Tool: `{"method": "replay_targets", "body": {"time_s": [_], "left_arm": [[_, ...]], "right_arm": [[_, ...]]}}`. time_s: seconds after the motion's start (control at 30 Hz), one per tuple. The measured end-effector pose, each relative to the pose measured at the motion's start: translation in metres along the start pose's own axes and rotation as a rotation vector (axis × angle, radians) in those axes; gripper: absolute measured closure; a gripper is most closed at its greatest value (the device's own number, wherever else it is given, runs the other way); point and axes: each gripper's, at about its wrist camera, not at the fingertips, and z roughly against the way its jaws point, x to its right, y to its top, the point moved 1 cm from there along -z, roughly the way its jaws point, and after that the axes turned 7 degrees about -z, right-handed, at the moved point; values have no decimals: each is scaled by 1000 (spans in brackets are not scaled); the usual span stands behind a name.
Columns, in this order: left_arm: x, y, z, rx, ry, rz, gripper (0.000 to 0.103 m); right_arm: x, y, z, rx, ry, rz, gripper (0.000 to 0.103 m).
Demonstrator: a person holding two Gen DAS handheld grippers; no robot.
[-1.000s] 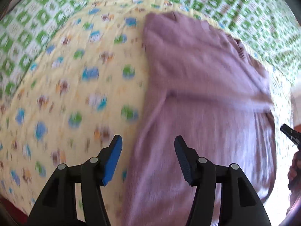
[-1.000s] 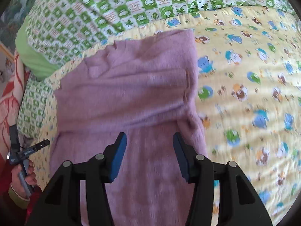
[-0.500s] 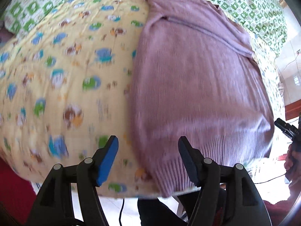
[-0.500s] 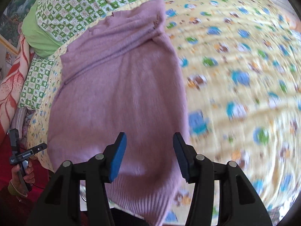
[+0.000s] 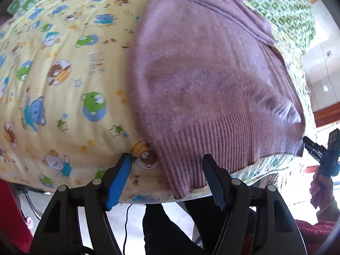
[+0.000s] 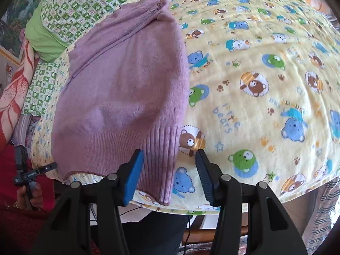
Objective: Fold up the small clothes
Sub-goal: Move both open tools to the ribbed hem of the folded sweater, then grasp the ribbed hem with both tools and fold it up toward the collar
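Observation:
A small mauve knitted sweater [image 5: 208, 74] lies flat on a yellow bear-print blanket [image 5: 59, 85], its ribbed hem [image 5: 212, 146] at the near edge. My left gripper [image 5: 167, 180] is open and empty, its fingers on either side of the hem's left corner, just short of it. In the right wrist view the sweater [image 6: 127, 85] lies left of centre. My right gripper [image 6: 170, 174] is open and empty, its fingers on either side of the hem's right corner [image 6: 161, 159].
A green checked cover [image 6: 85, 4] and a green pillow [image 6: 42, 36] lie beyond the sweater. The blanket's near edge [image 6: 212, 208] drops to the floor. The other gripper and hand show at the side in each view [image 5: 323, 159] [image 6: 27, 174].
Both grippers have pulled back from over the sweater's body to its hem at the near edge of the blanket. Both stay open.

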Motion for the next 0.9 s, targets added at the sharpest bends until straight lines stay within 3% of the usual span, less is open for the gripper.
{"method": "replay_targets", "body": {"time_s": [0.13, 0.23, 0.27, 0.37, 0.5, 0.67, 0.9], "left_arm": [[12, 8, -7, 2, -71, -17, 47], [14, 13, -12, 5, -67, -30, 64], [13, 14, -12, 12, -71, -27, 75], [8, 17, -10, 29, -126, -17, 94], [14, 13, 5, 80, -163, -59, 97], [19, 6, 25, 134, -232, -69, 97], [21, 32, 49, 202, -276, -45, 97]], "right_arm": [[-2, 0, -3, 9, 61, -22, 50], [-6, 2, -10, -2, 112, -33, 51], [-6, 0, -12, -4, 116, -34, 53], [-8, 0, -22, -30, 103, -42, 87], [-6, 1, -19, -45, 141, -65, 94], [11, 0, 7, -33, 276, -125, 95], [7, 12, 22, -26, 410, -147, 95]]}}
